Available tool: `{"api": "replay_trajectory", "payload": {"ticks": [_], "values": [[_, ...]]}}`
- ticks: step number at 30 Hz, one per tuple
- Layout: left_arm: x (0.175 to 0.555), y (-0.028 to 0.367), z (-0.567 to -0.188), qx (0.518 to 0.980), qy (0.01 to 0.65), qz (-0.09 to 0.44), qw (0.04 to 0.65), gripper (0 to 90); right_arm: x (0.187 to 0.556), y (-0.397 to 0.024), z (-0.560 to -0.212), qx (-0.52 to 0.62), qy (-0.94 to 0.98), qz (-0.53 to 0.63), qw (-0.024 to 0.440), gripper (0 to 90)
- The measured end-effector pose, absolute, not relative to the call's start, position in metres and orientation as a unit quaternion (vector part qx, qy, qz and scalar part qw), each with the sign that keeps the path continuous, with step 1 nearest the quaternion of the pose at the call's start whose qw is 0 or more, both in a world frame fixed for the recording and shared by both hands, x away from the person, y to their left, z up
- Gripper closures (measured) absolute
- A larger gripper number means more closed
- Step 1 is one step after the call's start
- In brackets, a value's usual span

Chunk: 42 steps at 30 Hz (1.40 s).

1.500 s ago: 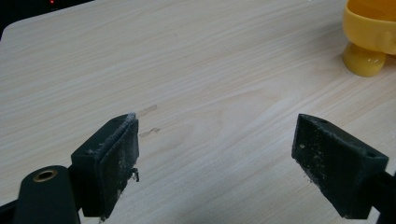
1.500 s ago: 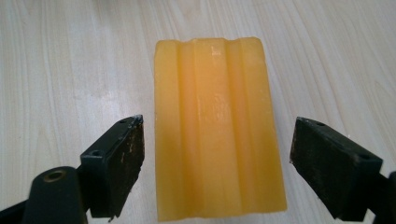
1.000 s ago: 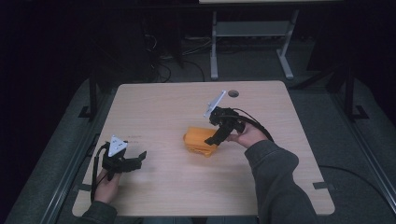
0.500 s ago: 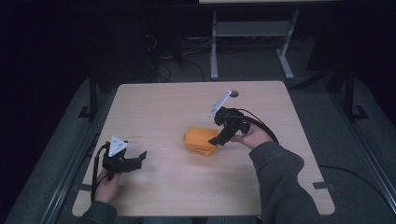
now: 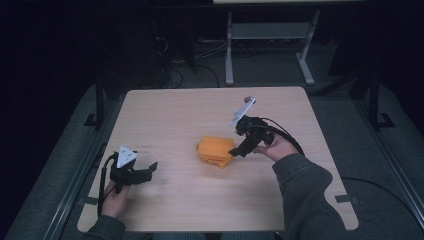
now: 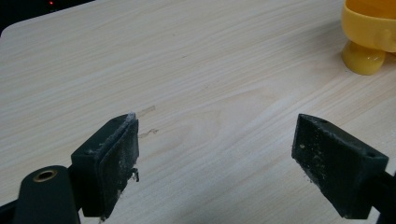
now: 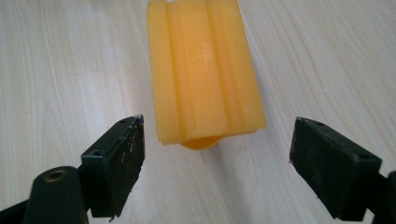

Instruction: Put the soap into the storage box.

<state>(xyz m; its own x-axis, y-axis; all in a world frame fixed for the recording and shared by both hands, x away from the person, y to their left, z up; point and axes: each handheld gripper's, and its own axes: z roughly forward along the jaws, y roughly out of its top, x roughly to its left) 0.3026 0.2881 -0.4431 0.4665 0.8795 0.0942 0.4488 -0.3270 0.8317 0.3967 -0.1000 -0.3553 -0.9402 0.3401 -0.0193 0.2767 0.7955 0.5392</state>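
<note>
Now the right tongs (image 5: pixel 235 151) sit a little farther right of centre in the high view than a second ago, drawn back slightly from the orange block (image 5: pixel 216 150), with their tips just at its right edge. Their jaws are spread wide; in the right gripper view the orange block (image 7: pixel 204 70) lies on the bare wood ahead of them, its near end just short of the gap between the jaws and touching neither. It is a ribbed, oblong plastic piece lying flat near the middle of the surface (image 5: pixel 200 110), with a rounded yellow part peeking out under its near end. Whether it is hollow or holds anything cannot be told. The left tongs (image 5: pixel 145 171) stay at the lower left of the high view, unchanged from the earlier frames, held by a hand (image 5: pixel 114 199) low over the wood. Their jaws are also spread apart with nothing between them, and in the left gripper view a yellow piece (image 6: pixel 369 32) on a rounded foot shows at the upper right corner, well apart from them.
</note>
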Motion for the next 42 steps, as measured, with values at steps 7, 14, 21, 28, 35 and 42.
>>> {"api": "replay_trajectory", "payload": {"ticks": [7, 14, 21, 28, 35, 42], "values": [[0.303, 0.288, -0.443, 0.766, 0.433, 0.279, 0.384, 14.1, 0.394, -0.109, -0.356, 0.170, 0.944, 0.277, 0.059, 18.5], [0.303, 0.288, -0.443, 0.766, 0.433, 0.279, 0.384, 14.1, 0.392, -0.115, -0.356, 0.176, 0.944, 0.273, 0.062, 18.4], [0.303, 0.288, -0.443, 0.765, 0.434, 0.280, 0.384, 14.1, 0.389, -0.119, -0.355, 0.178, 0.942, 0.276, 0.065, 18.6], [0.303, 0.288, -0.443, 0.767, 0.432, 0.280, 0.383, 14.1, 0.386, -0.127, -0.360, 0.190, 0.941, 0.274, 0.061, 18.6], [0.303, 0.288, -0.443, 0.768, 0.432, 0.280, 0.381, 14.1, 0.385, -0.135, -0.360, 0.195, 0.938, 0.277, 0.068, 18.5], [0.303, 0.287, -0.444, 0.767, 0.433, 0.280, 0.383, 14.1, 0.382, -0.142, -0.360, 0.204, 0.937, 0.276, 0.069, 18.3]]}}
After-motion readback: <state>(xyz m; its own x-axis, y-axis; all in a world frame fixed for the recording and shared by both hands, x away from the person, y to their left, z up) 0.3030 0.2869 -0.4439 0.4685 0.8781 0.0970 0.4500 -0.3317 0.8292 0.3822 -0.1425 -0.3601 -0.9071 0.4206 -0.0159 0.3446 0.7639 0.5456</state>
